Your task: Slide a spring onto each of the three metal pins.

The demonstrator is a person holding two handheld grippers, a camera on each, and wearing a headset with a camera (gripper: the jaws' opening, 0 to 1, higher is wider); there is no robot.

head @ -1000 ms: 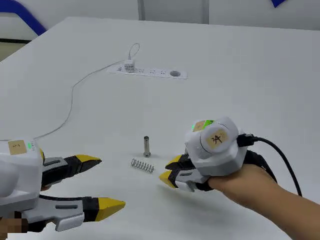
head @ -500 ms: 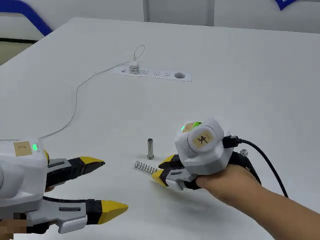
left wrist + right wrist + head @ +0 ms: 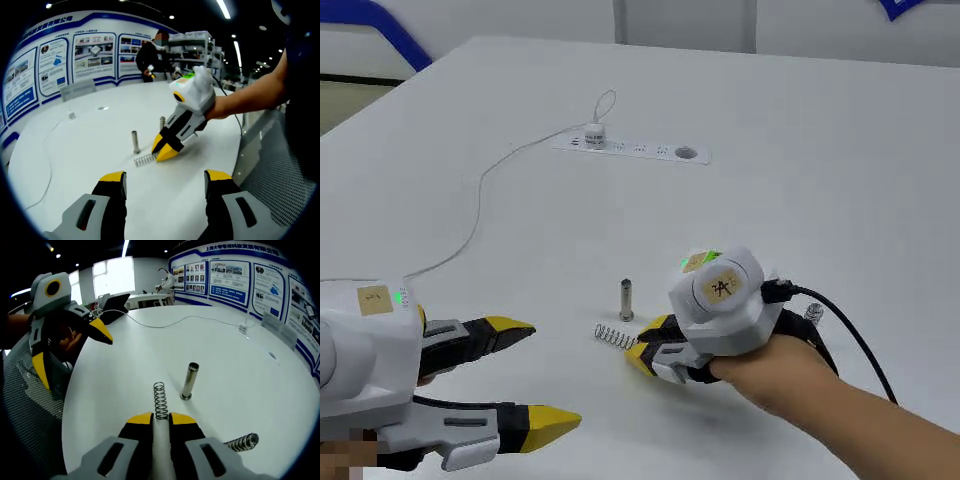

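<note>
A wide white bench (image 3: 800,120) fills the scene, with a power strip (image 3: 632,149) and its cable at the far side and poster walls beyond.

The right hand-held gripper (image 3: 161,421) lies low on the bench with its jaws drawn narrow. Their yellow tips sit on either side of the near end of the spring (image 3: 160,397). Whether they already pinch it I cannot tell. The spring lies flat, pointing away from the tips, and the bare pin (image 3: 189,381) stands upright just beside its far end on the right. Nearer and further right, a loaded pin (image 3: 242,442) already carries a spring. The left hand-held gripper (image 3: 538,375) hovers well apart at the near left, jaws spread wide and holding nothing.

The spring looks thin, light and easily squashed. It would likely roll or skid on the smooth bench and flick out of a hard squeeze. A light pinch across the end coils seems best, leaving the far end free to go over the pin's top. The pin is stiff steel but narrow at the base, so a sideways push may tip it.
</note>
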